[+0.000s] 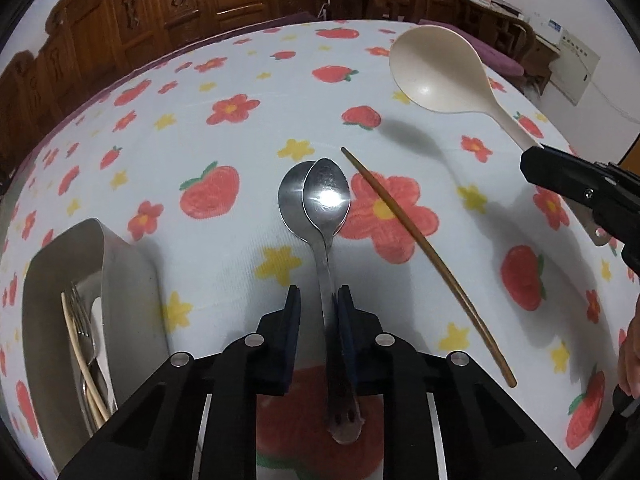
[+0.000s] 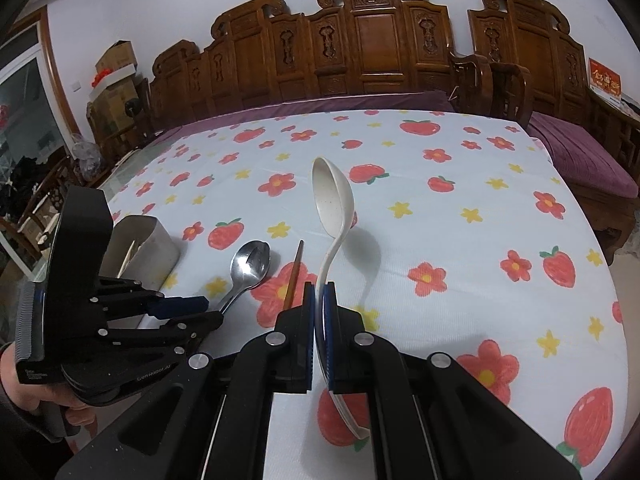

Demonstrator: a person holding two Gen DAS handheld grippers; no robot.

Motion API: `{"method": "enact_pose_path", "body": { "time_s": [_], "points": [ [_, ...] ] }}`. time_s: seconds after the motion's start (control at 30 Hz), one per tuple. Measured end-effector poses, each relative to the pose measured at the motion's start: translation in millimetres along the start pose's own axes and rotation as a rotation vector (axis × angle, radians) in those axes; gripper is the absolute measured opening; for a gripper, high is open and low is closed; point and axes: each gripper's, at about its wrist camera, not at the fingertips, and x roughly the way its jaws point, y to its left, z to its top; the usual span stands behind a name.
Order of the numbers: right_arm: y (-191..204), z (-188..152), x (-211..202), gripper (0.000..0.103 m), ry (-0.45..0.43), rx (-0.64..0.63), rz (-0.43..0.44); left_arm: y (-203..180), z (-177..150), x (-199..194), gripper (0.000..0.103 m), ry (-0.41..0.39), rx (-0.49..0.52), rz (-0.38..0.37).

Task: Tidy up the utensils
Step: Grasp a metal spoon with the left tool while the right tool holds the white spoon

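A metal spoon (image 1: 326,200) lies on the flowered cloth, and a second bowl shows just behind it on its left. Its handle runs between the narrowly parted jaws of my left gripper (image 1: 319,306). The right pad is against it, and a slit of cloth shows at the left pad. My right gripper (image 2: 319,292) is shut on the handle of a cream ladle (image 2: 334,204), held above the table. A brown chopstick (image 1: 424,256) lies to the right of the spoon. From the right wrist I see the left gripper (image 2: 208,308) over the spoon (image 2: 250,264), beside the chopstick (image 2: 294,276).
A steel container (image 1: 120,264) with forks and a pale chopstick inside stands left of the spoon; it also shows as the steel container (image 2: 160,248) behind the left gripper. A carved wooden bench (image 2: 360,52) with a purple cushion (image 2: 580,152) lines the table's far edge.
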Motion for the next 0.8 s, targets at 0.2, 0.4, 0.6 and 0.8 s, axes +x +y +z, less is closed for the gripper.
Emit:
{"method": "enact_pose_path", "body": {
  "time_s": [0.2, 0.4, 0.6, 0.8],
  "points": [
    [0.1, 0.1, -0.2, 0.006, 0.002, -0.004, -0.001, 4.8, -0.7, -2.1, 0.006, -0.002, -0.024, -0.031],
    [1.3, -0.6, 0.0, 0.006, 0.01, -0.011, -0.004, 5.0, 1.5, -5.3, 0.006, -0.014, -0.015, -0.021],
    [6.2, -2.4, 3.7, 0.006, 0.019, -0.02, -0.006, 4.0, 8.7, 1.5, 0.006, -0.006, 0.004, 0.021],
    [6.1, -2.8, 4.0, 0.006, 0.022, -0.018, -0.006, 8.4, 19.1, 6.6, 0.007, 0.004, -0.011, 0.034]
  ]
}}
